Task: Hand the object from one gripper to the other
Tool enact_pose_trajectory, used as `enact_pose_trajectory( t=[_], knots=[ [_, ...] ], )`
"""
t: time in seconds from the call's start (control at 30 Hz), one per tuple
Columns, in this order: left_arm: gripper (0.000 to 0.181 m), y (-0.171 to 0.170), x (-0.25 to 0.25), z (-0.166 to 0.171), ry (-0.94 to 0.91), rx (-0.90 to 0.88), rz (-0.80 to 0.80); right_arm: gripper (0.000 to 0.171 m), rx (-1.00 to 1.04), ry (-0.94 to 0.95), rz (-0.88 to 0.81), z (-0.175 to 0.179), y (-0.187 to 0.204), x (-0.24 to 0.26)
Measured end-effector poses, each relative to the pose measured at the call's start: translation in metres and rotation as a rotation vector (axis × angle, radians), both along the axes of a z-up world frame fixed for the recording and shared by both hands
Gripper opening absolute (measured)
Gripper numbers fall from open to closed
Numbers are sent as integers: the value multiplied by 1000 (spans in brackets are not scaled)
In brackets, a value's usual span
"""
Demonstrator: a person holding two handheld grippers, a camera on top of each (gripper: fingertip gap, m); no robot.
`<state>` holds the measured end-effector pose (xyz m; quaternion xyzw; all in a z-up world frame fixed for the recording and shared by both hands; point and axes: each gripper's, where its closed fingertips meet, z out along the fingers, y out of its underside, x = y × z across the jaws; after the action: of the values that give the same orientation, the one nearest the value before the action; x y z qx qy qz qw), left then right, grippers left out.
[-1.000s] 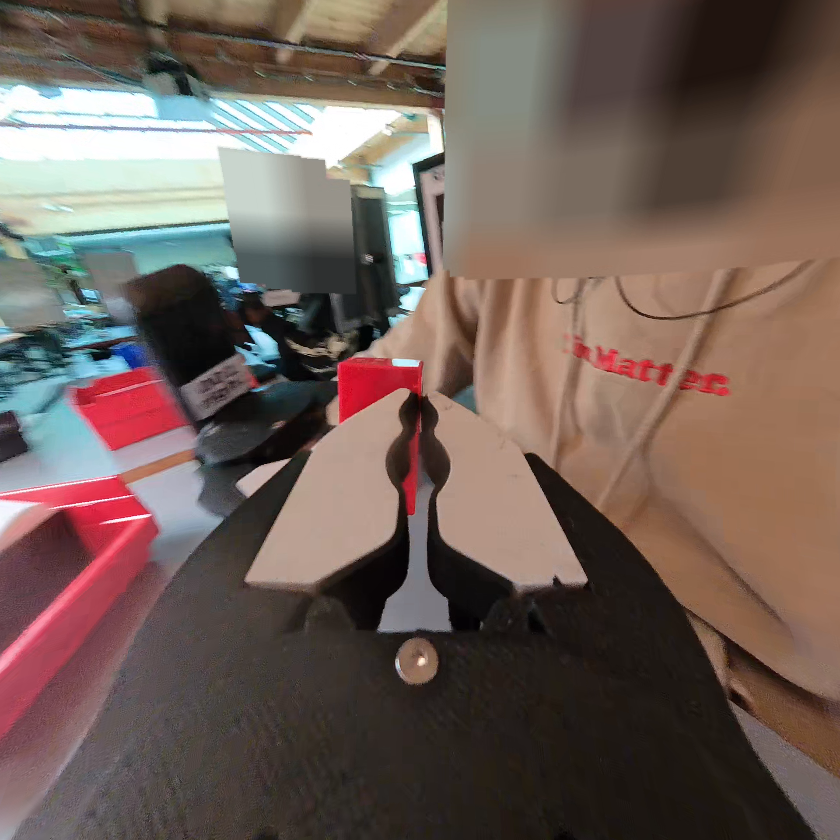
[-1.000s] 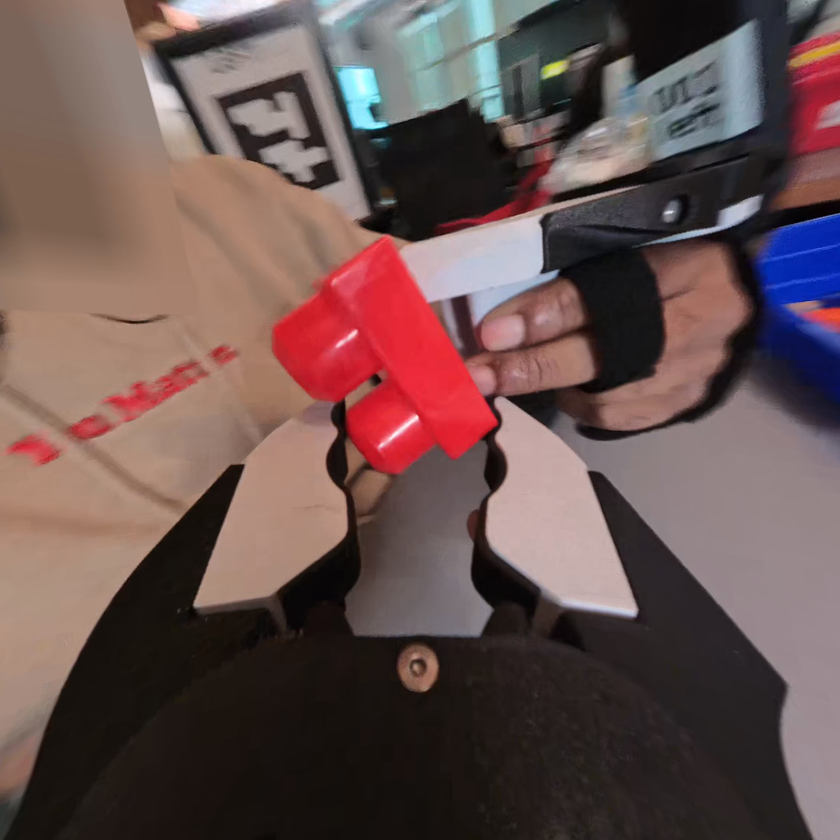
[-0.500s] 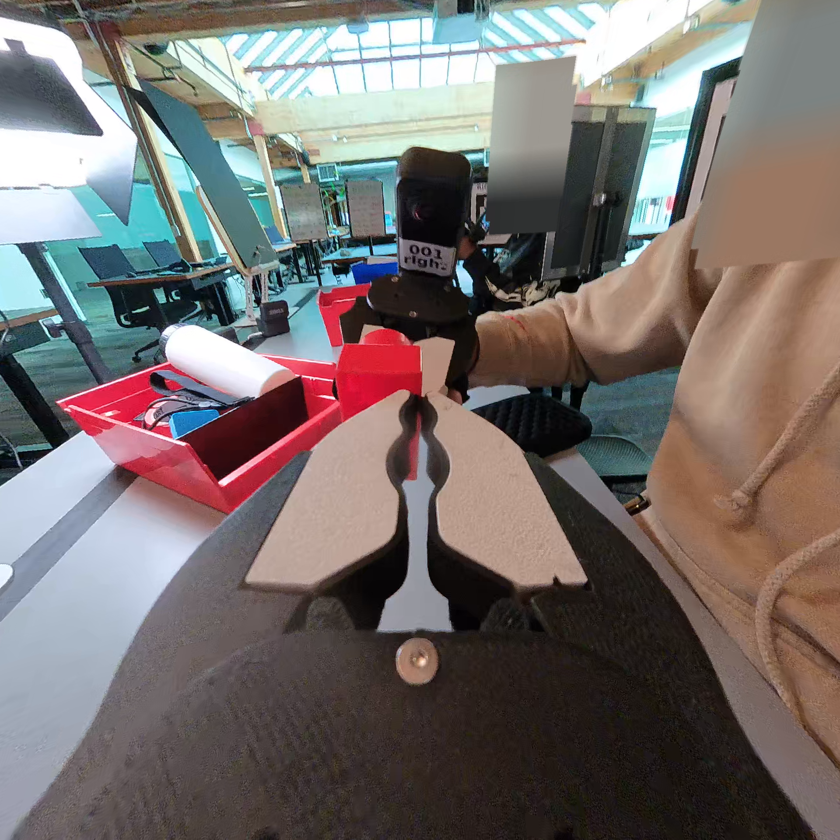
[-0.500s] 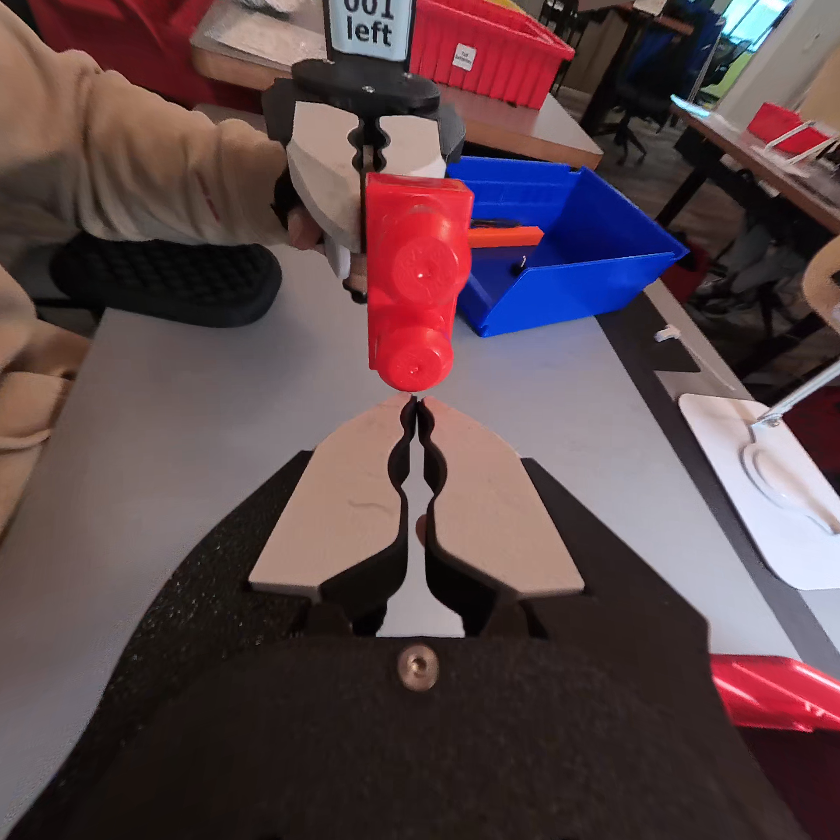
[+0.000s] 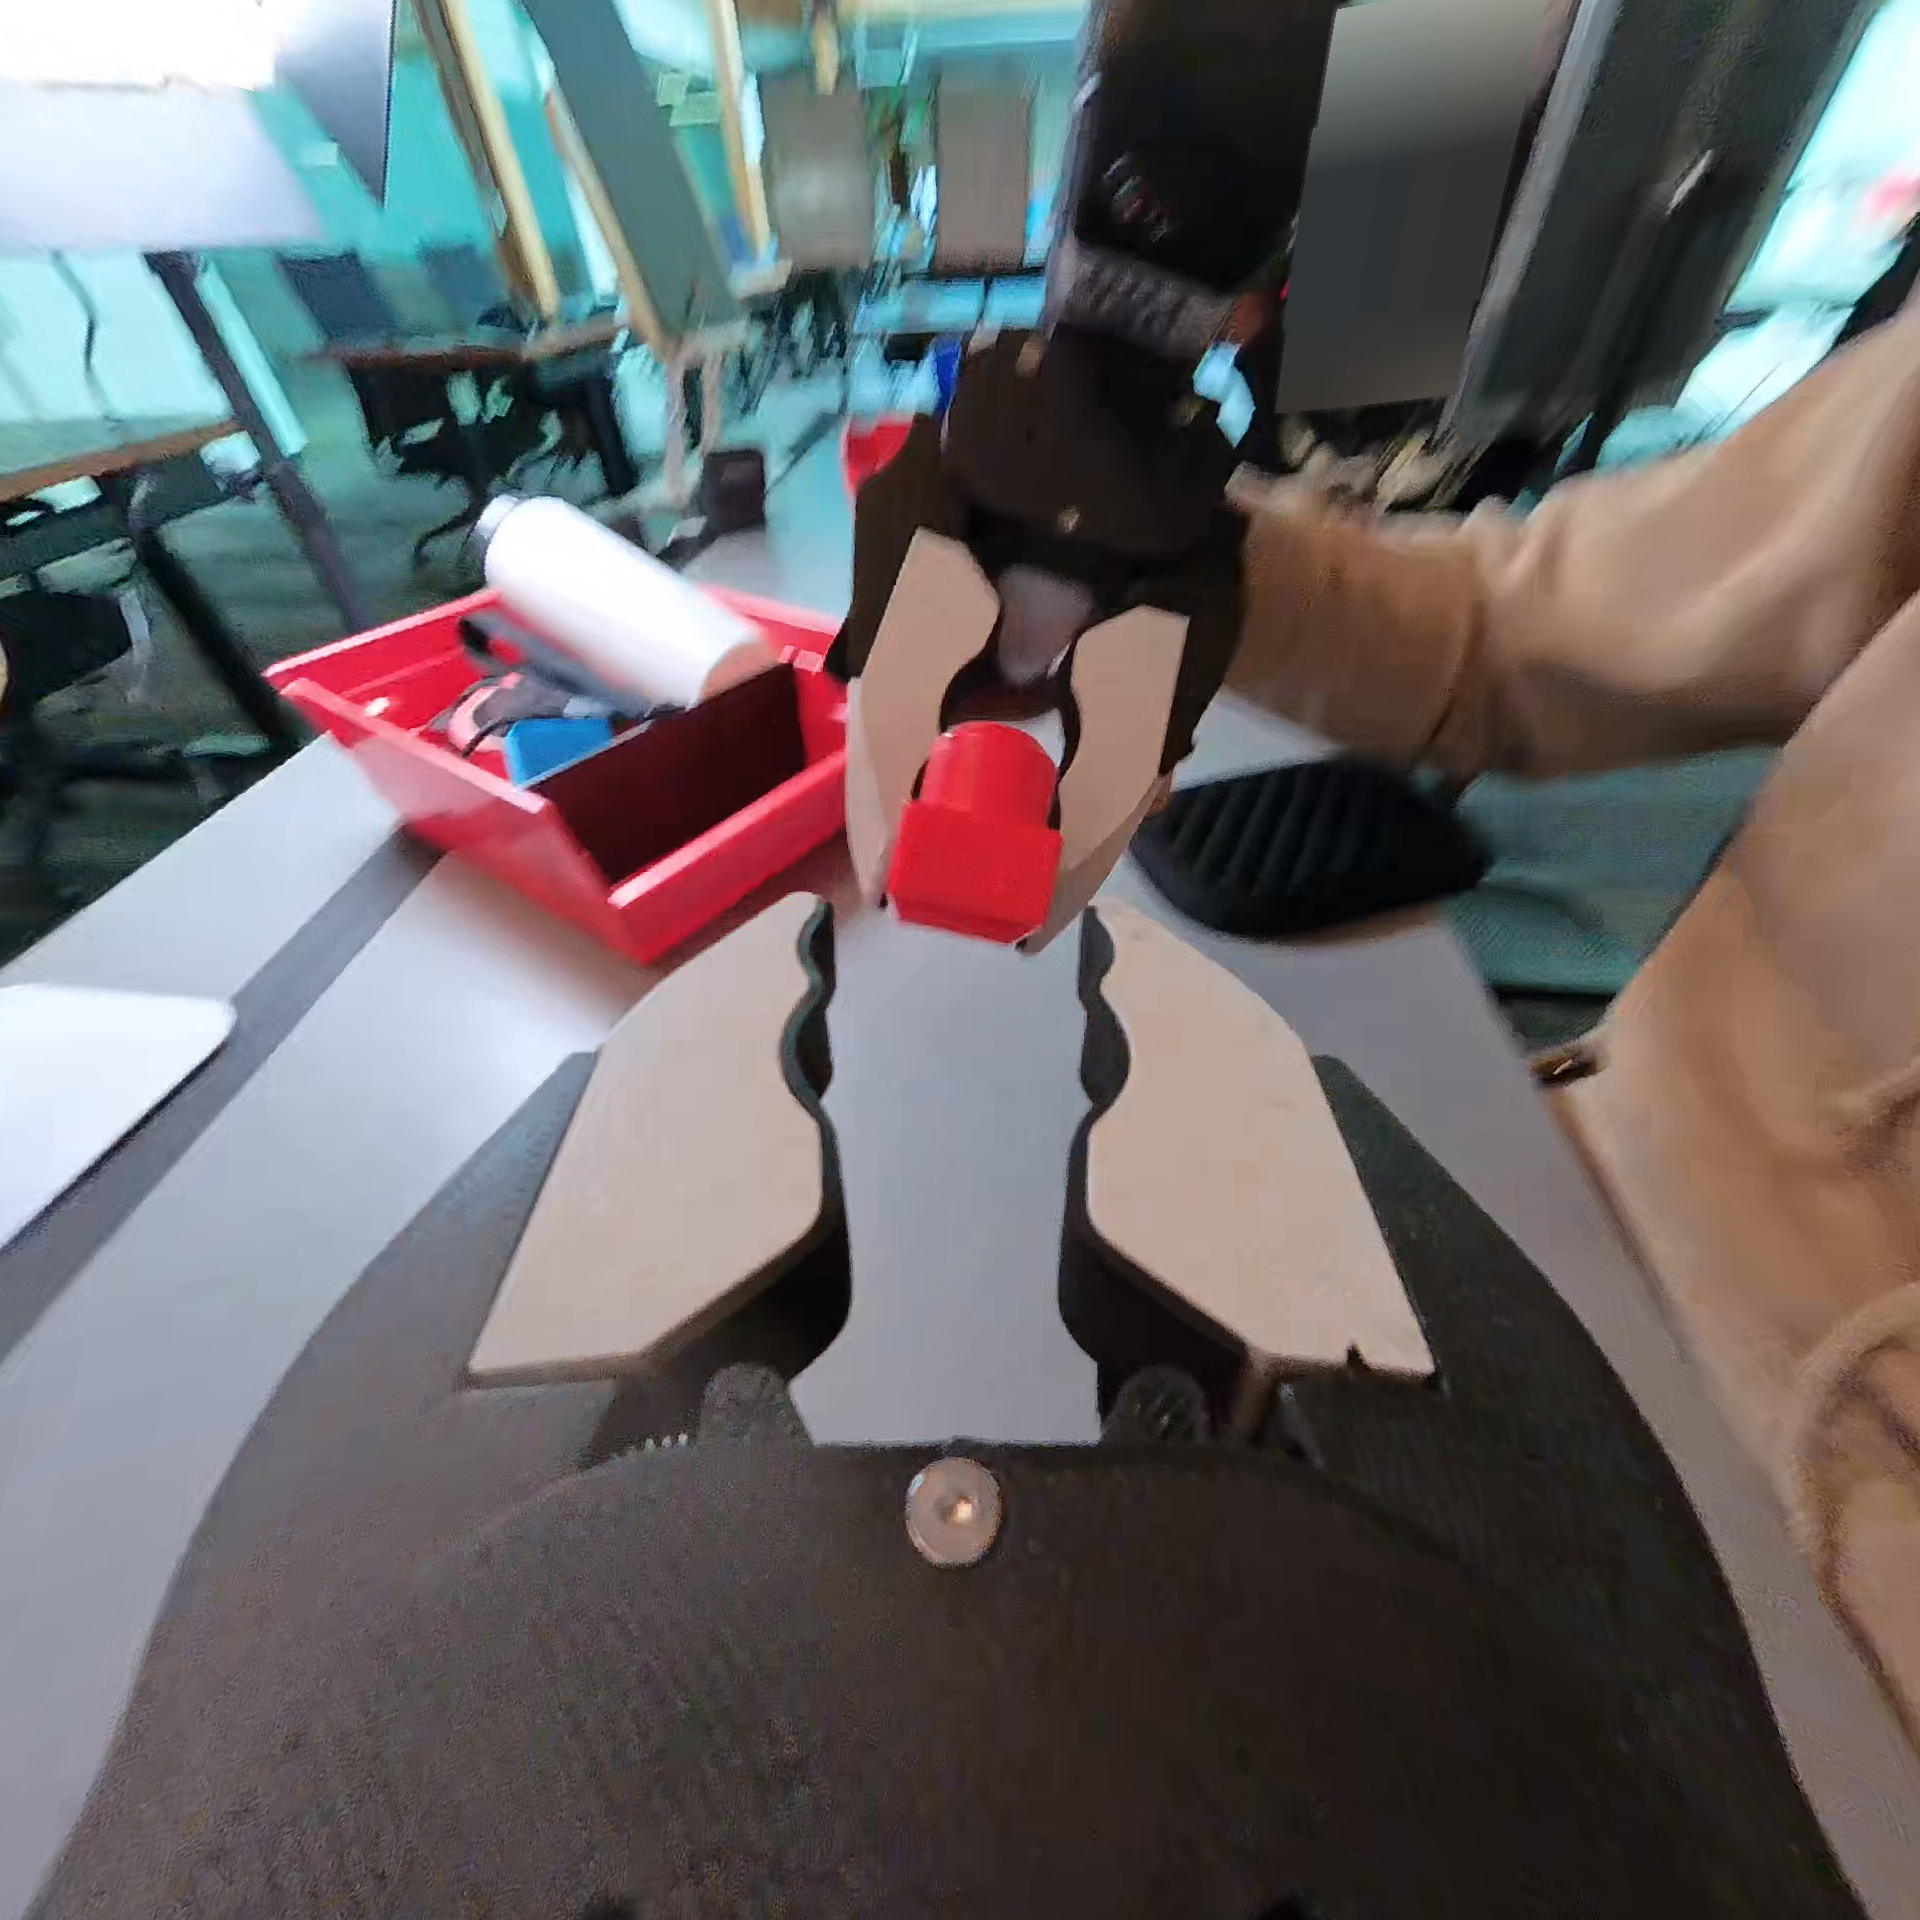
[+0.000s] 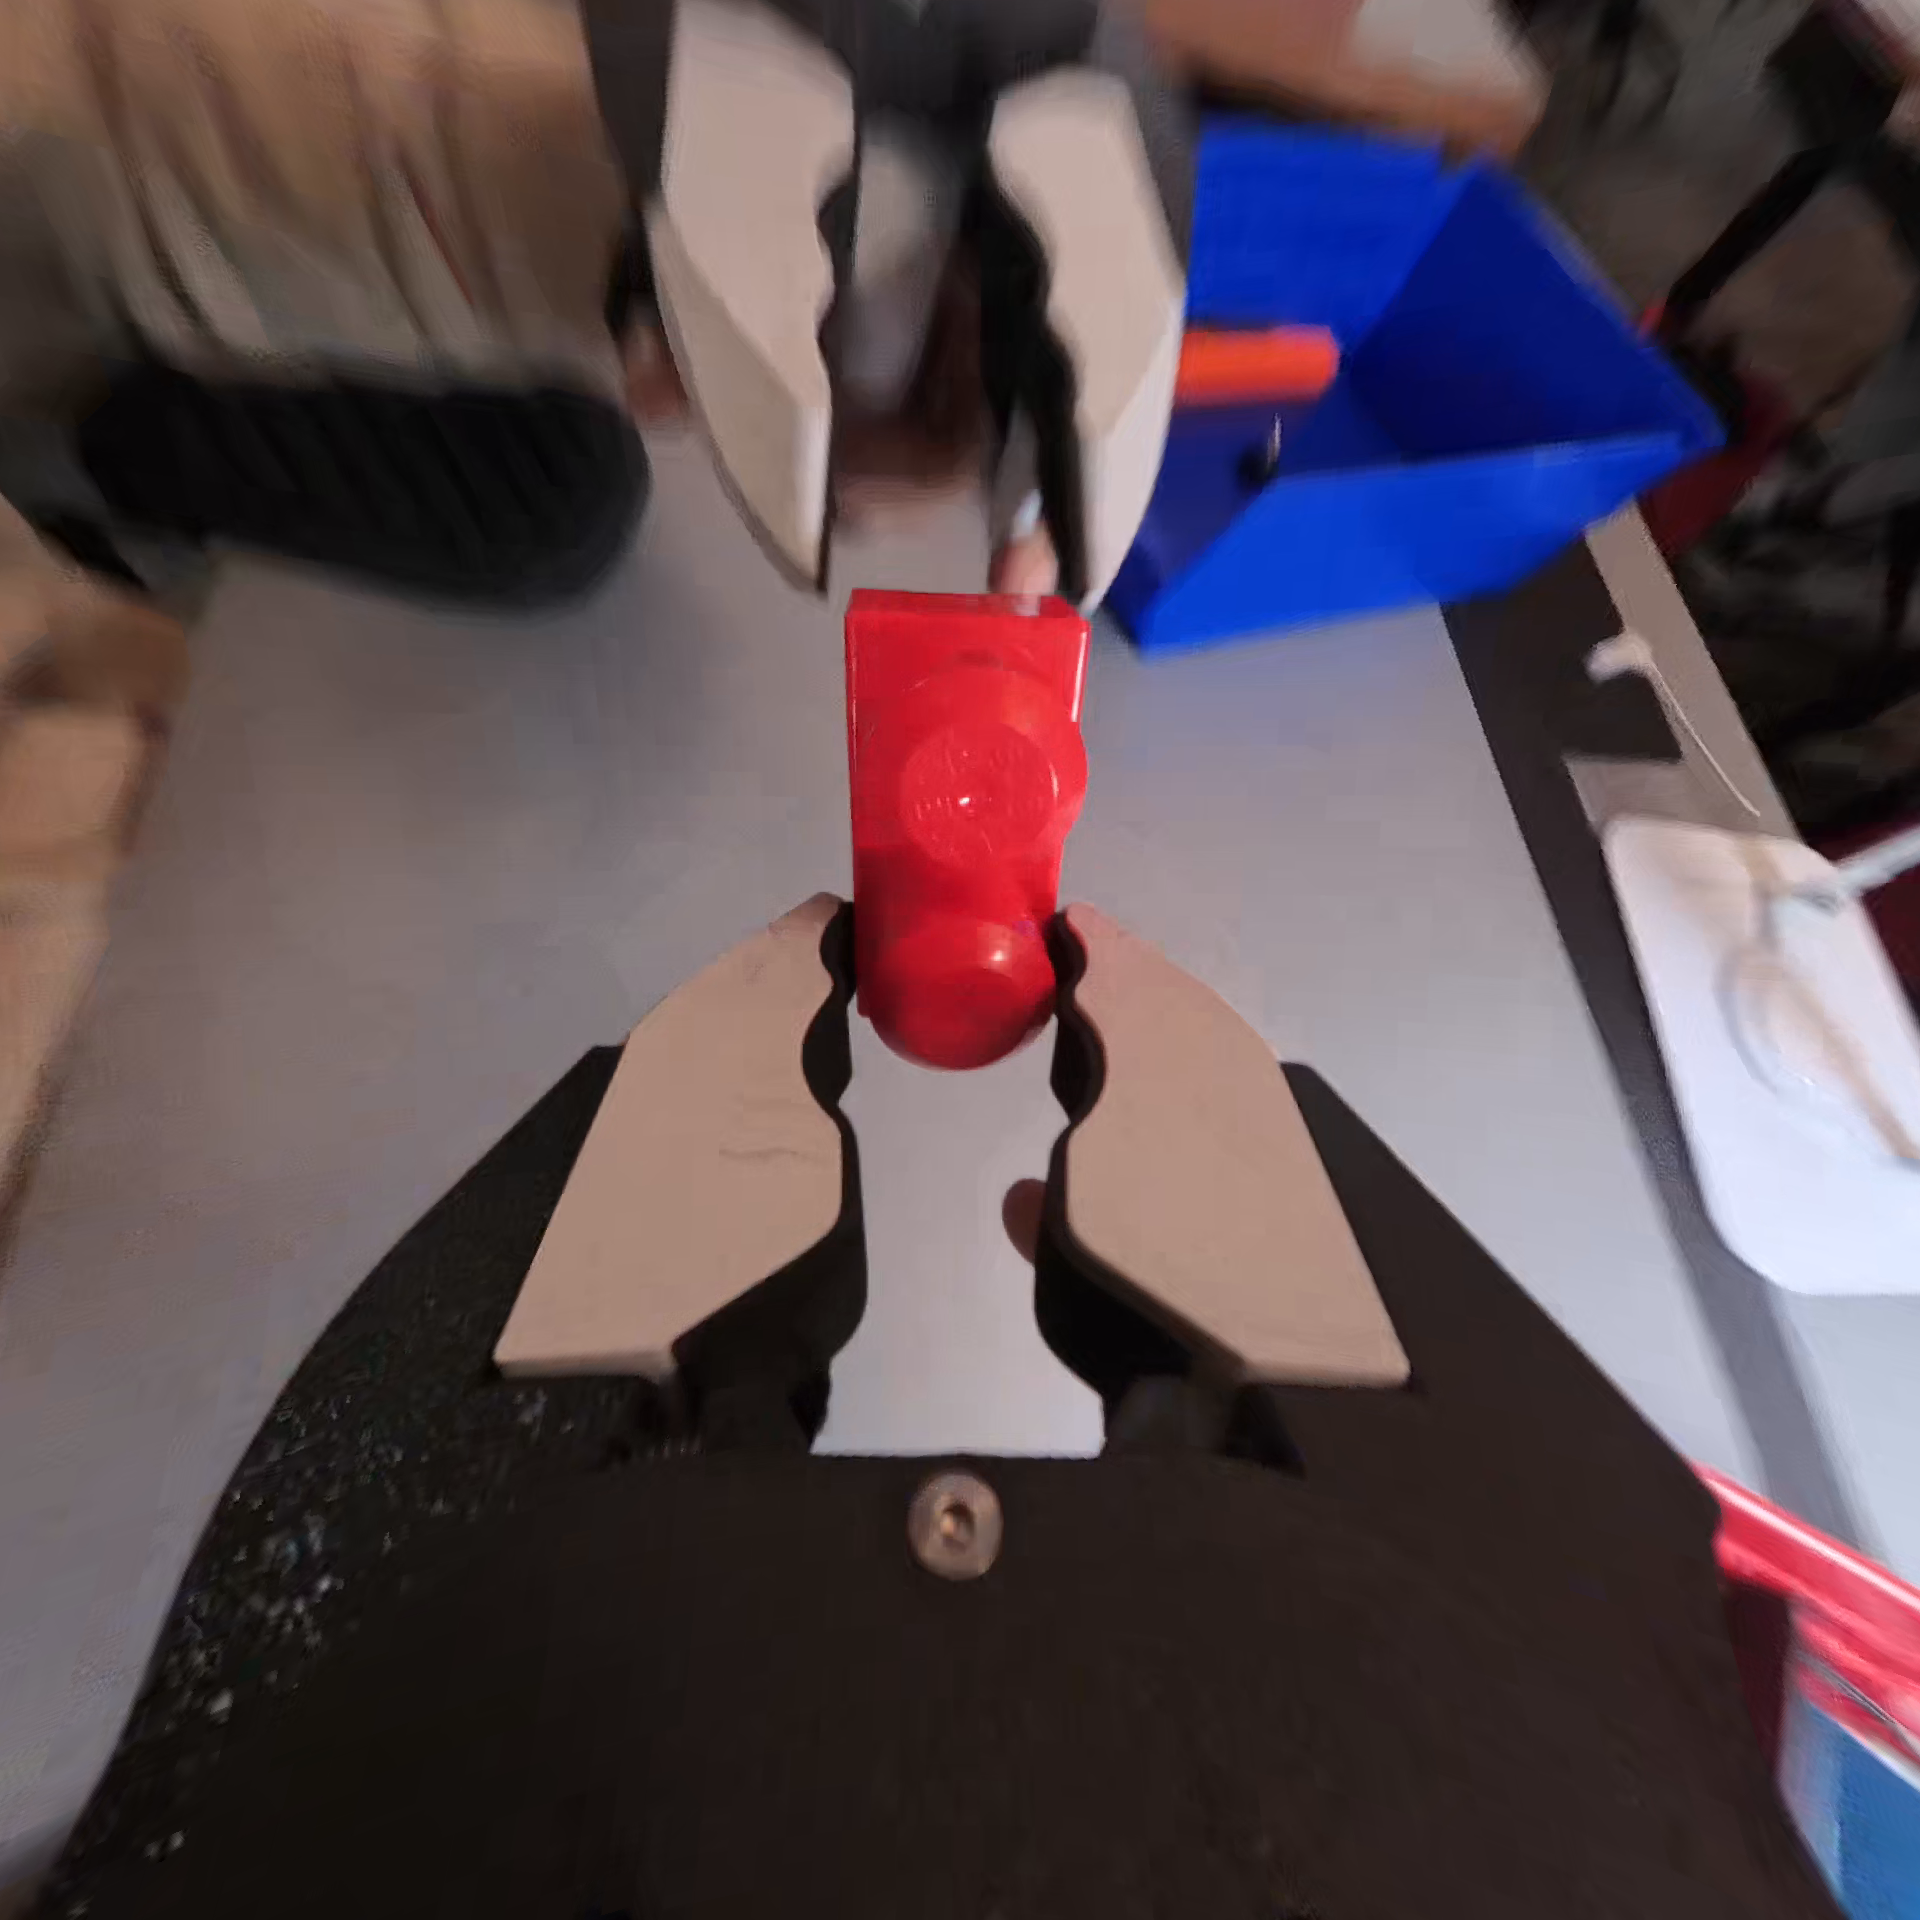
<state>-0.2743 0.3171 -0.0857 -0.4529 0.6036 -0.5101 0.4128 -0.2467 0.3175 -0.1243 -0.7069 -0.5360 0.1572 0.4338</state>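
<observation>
A red plastic block [image 6: 961, 821] with two round studs is held above the grey table [image 6: 416, 883]. My right gripper [image 6: 954, 930] is shut on its near stud. In the left wrist view the same block [image 5: 977, 842] sits between the right gripper's grey fingers [image 5: 904, 707], which reach in from the far side. My left gripper [image 5: 951, 925] is open and empty, its fingertips just short of the block. In the right wrist view the left gripper [image 6: 935, 582] shows open just beyond the block's far end.
A red bin [image 5: 727, 883] with a white bottle [image 5: 613, 613] and small items stands at the left. A blue bin [image 6: 1403, 520] stands at the far right. A black textured pad [image 5: 1309, 852] lies near the person's beige sleeve [image 5: 1507, 634]. A white sheet [image 6: 1787, 1039] lies at the right.
My left gripper has opened and let go of the red block and drawn back from it. My right gripper has opened, moved onto the block's stud and closed on it.
</observation>
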Motion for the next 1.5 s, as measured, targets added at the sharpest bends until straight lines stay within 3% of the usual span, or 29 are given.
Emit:
enact_pose_trajectory(
  t=[0.1,0.23,0.3,0.47,0.6,0.7,0.77,0.8,0.93,1.1,1.23,1.37,1.43,1.5],
  knots=[
    [55,-5,6,-25,159,187,46,35,2,-334,57,-28,-9,16],
    [38,-22,16,-65,328,276,-6,34,-106,-340,113,-40,-17,-5],
    [37,-15,19,-64,313,246,40,35,-61,-351,101,-40,-11,-3],
    [37,8,17,-28,150,-253,61,59,287,5,6,18,11,-7],
    [37,6,19,-23,130,-678,-46,74,602,-85,-33,16,15,-5],
    [37,-6,23,-28,178,-809,-122,71,730,-142,-39,5,20,-11],
    [37,-11,25,-32,195,-837,-142,48,729,-120,-30,3,20,-12],
    [38,-12,25,-32,192,-830,-148,48,704,-91,-12,4,18,-12],
    [51,-4,22,-20,97,-595,-95,46,421,119,7,13,11,-8],
    [62,-3,12,-19,62,94,57,46,-190,445,40,11,-2,0],
    [58,-8,15,-28,67,454,123,46,-615,709,82,11,-10,-16],
    [38,-12,16,-33,54,575,117,46,-858,794,134,5,-23,-37],
    [37,-12,15,-31,35,549,116,46,-882,836,141,9,-23,-39],
    [37,-6,16,-29,48,453,138,48,-776,831,111,12,-16,-35]
  ],
)
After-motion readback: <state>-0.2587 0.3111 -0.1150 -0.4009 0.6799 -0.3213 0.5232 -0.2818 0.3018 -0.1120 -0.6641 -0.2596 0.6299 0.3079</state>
